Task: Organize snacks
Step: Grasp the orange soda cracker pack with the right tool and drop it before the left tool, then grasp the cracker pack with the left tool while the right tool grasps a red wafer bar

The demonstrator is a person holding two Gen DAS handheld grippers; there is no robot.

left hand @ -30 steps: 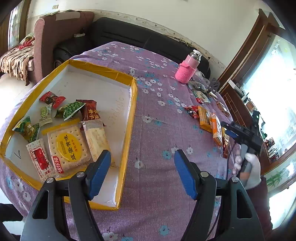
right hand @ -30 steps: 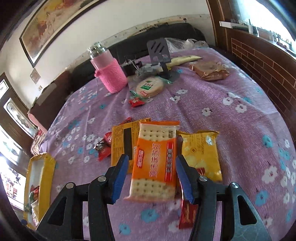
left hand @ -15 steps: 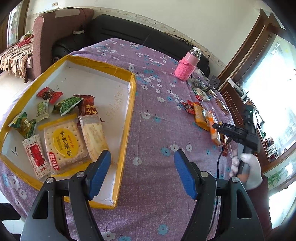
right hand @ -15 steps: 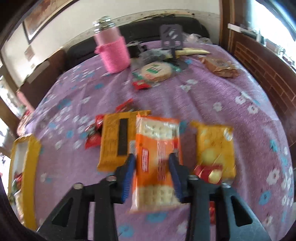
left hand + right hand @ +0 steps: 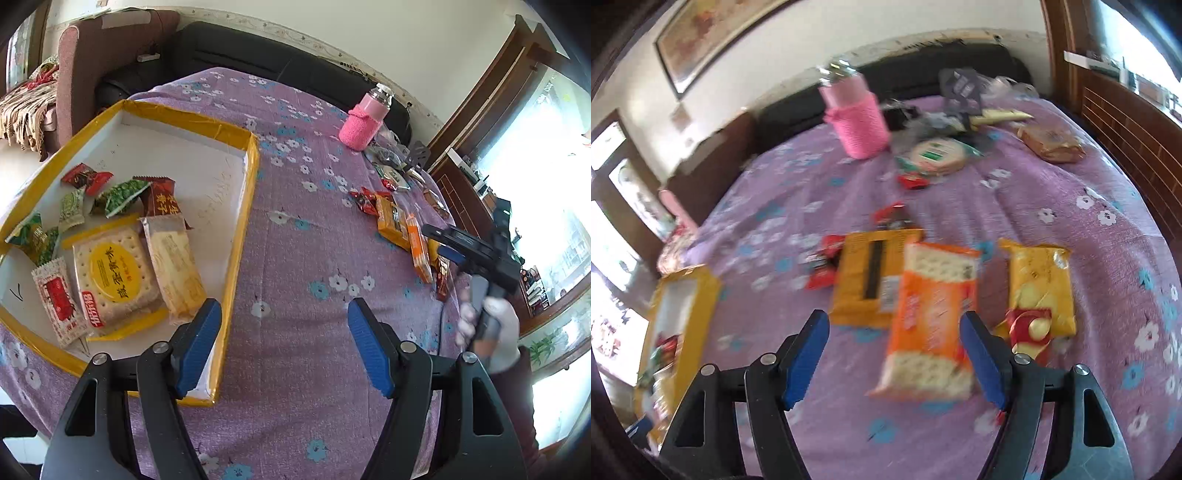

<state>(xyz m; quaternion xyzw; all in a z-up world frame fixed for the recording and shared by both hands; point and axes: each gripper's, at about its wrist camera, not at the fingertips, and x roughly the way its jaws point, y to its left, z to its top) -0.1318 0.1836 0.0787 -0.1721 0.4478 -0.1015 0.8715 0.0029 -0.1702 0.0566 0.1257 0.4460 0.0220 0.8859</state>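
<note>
I see an orange cracker pack (image 5: 932, 321) lying flat on the purple floral table (image 5: 1071, 229), blurred, its long side running away from me. Just left of it lies a yellow-orange packet (image 5: 871, 277) with a dark stripe, and to its right a yellow snack bag (image 5: 1039, 288). Small red candies (image 5: 823, 266) sit beyond. The yellow-rimmed tray (image 5: 236, 236) holds a round-labelled cracker pack (image 5: 110, 273), a plain cracker pack (image 5: 173, 266) and green candies (image 5: 118, 192).

The left claw's (image 5: 284, 345) camera looks down from above the table, past its tips, tray (image 5: 236, 254) at its left. The right claw's (image 5: 892, 356) camera sits low and close over the orange cracker pack (image 5: 931, 321). Both show that pack (image 5: 419, 251) and the pink bottle (image 5: 364, 122).
</note>
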